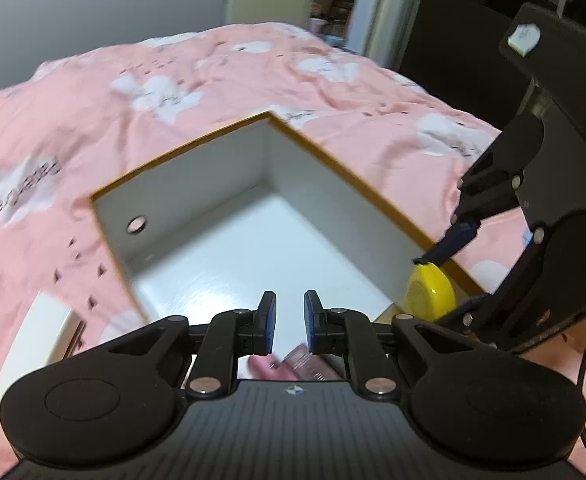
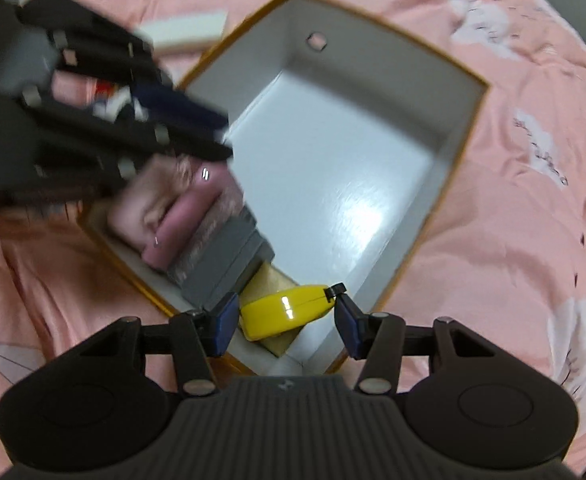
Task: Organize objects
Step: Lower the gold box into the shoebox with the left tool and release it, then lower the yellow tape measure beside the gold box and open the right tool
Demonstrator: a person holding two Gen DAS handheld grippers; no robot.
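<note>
A white box (image 2: 373, 184) with an orange-brown rim sits open on a bed covered by a pink bedspread (image 2: 525, 240) printed with white flowers. One wall of the box has a small round hole (image 2: 316, 41).

The right gripper (image 2: 287, 320) hangs over the near corner of the box, its jaws on either side of a yellow tape measure (image 2: 285, 312); the blue pads (image 2: 225, 322) sit at or just off the tape measure's sides, and I cannot tell whether they actually press it. From the left wrist view the tape measure (image 1: 431, 290) appears at the box's right rim, under the tips of the right gripper (image 1: 445, 252). It lies over a tan block (image 2: 279, 280) in that corner.

Beside the tape measure, along the box's left wall, stand a grey block (image 2: 229, 260) and some pink rolled items (image 2: 181, 216), blurred.

The left gripper (image 1: 289, 320) hovers over the box's near edge, its jaws parted by a narrow gap and holding nothing. In the right wrist view the left gripper (image 2: 197, 128) is a dark smear above the pink items.

Outside the box, past its far left rim, a white flat piece (image 2: 189, 28) lies on the bedspread.
</note>
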